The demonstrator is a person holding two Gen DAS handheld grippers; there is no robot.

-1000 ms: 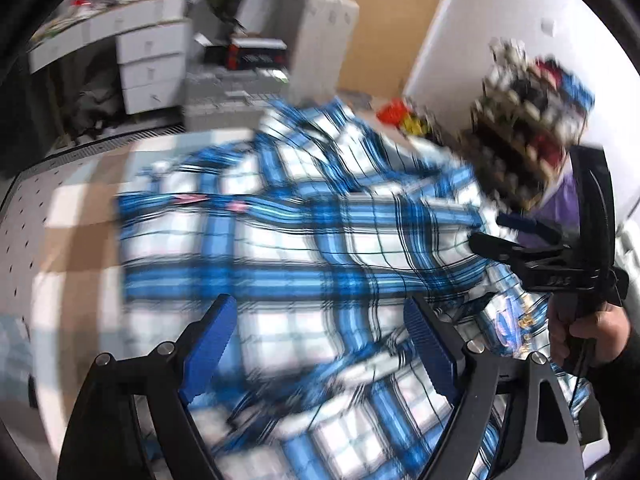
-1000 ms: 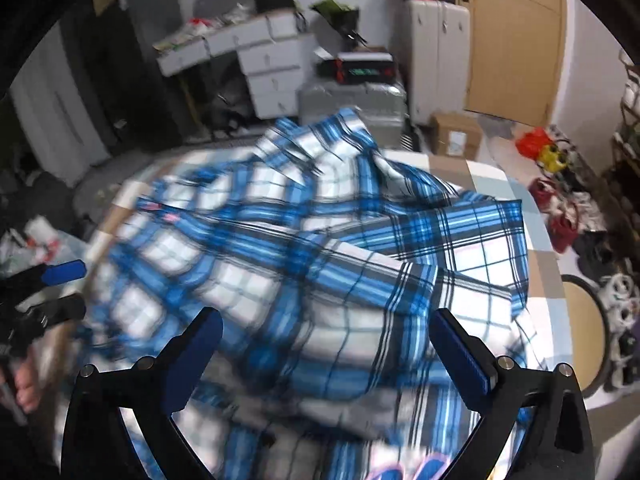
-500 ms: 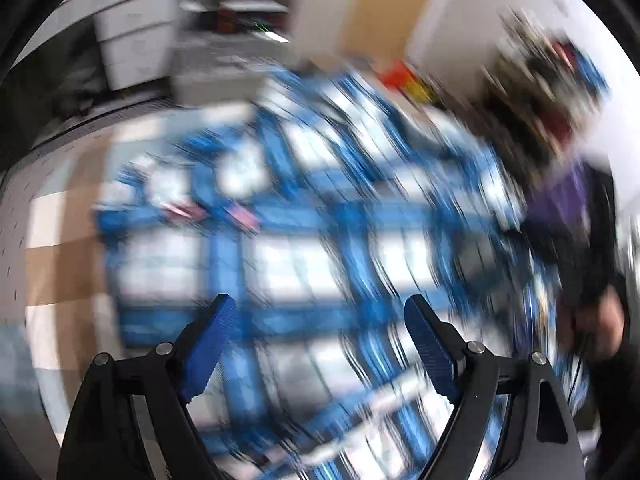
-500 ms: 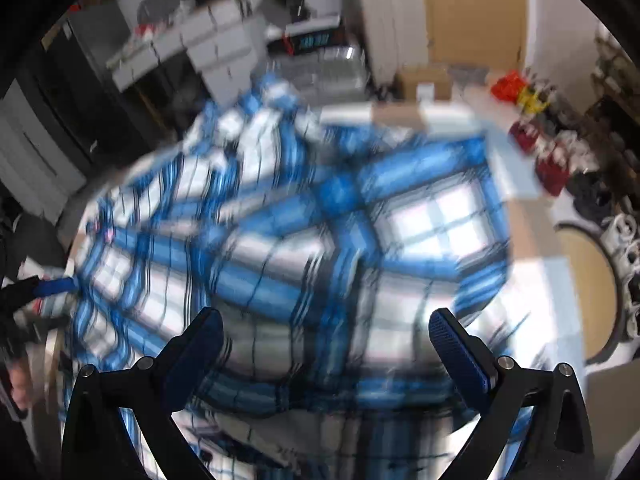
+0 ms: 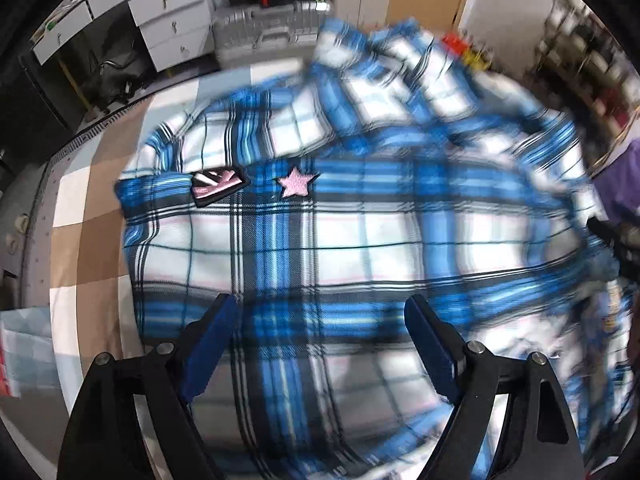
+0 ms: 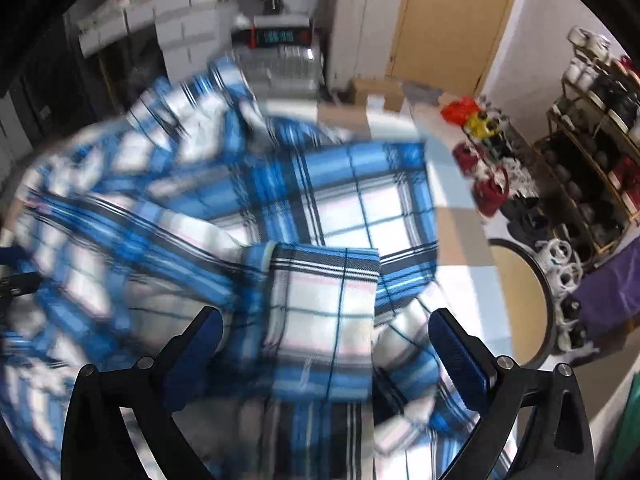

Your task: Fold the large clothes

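Motion blur smears the plaid shirt (image 5: pixel 344 240) toward the right of the frame. Its pink star patch (image 5: pixel 295 184) stays sharp. Both the left gripper (image 5: pixel 320 344) and right gripper (image 6: pixel 324 356) hover with fingers spread, pinching nothing.

Both wrist cameras look steeply down, close over the plaid shirt (image 5: pixel 340 240) on the bench (image 5: pixel 88 216). The left view covers its left side, the right view its right; both share the far silver suitcase (image 5: pixel 260 36).

Shirt (image 5: pixel 340 240) apparently spread on table (image 5: pixel 80 220).
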